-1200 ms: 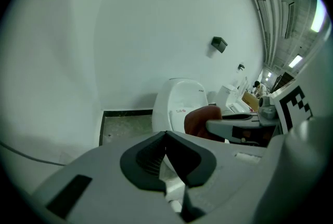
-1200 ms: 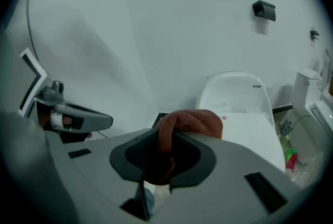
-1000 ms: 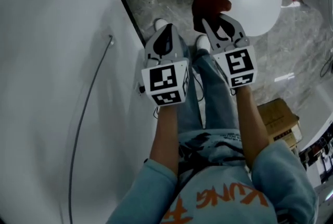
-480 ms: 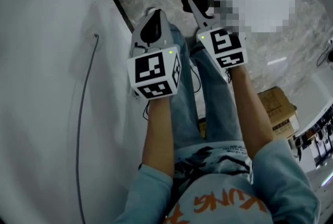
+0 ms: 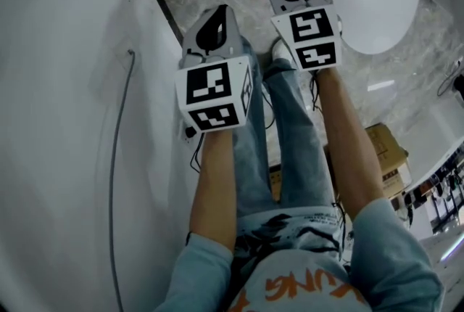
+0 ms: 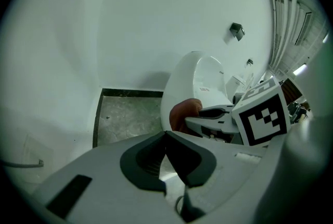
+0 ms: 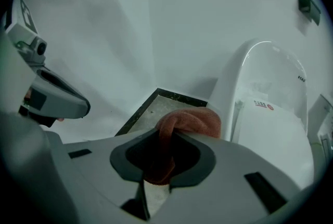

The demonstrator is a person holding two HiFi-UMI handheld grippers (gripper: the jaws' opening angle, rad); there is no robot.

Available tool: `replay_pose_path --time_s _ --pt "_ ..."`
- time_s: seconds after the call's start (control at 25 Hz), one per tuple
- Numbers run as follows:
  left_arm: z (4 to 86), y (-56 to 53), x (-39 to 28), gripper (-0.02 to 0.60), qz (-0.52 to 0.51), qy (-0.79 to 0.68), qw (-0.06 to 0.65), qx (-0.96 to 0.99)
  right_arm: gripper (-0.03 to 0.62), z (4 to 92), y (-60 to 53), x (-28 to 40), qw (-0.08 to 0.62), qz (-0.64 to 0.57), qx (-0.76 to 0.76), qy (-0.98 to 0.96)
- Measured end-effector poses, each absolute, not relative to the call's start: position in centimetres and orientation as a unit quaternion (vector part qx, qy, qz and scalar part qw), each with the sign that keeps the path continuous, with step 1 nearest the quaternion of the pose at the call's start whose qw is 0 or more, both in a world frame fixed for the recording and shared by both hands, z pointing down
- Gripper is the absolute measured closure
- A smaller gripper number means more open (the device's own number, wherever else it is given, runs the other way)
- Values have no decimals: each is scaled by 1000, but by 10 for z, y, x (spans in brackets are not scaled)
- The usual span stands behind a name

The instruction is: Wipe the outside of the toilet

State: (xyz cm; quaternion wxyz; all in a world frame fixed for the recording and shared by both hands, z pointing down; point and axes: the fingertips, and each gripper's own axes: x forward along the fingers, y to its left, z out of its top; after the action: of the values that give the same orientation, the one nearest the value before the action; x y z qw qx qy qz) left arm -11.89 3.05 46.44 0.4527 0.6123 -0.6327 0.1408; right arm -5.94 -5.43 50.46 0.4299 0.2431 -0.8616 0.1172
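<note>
1. Cloth (image 7: 190, 121), rust-red and bunched, sits pinched in my right claw (image 7: 165, 140), with a loose fold bulging past the tips.
2. The toilet (image 7: 270, 92) stands just ahead and to the right of that claw, white, glossy and smooth. Its rounded flank is close beside the cloth, but I cannot tell if they touch.
3. My left claw (image 6: 166, 135) is pressed together on nothing, beside the wall (image 6: 130, 25), so the right is nearer.
4. I judge the next stroke must carry the cloth rightward onto that flank.
</note>
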Motion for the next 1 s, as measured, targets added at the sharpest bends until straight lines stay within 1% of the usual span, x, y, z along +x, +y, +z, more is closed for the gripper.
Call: replay_pose_path --time_s 0.48,0.68,1.0 --pt "479 23 -118 583 146 -620 463 616 528 536 -87 -75 440 128 261 -849" --pt "487 16 -115 583 157 -614 455 626 530 554 -104 -61 466 118 307 -821" --pt "489 12 -99 583 161 -611 458 625 530 555 -98 -25 458 165 360 -796"
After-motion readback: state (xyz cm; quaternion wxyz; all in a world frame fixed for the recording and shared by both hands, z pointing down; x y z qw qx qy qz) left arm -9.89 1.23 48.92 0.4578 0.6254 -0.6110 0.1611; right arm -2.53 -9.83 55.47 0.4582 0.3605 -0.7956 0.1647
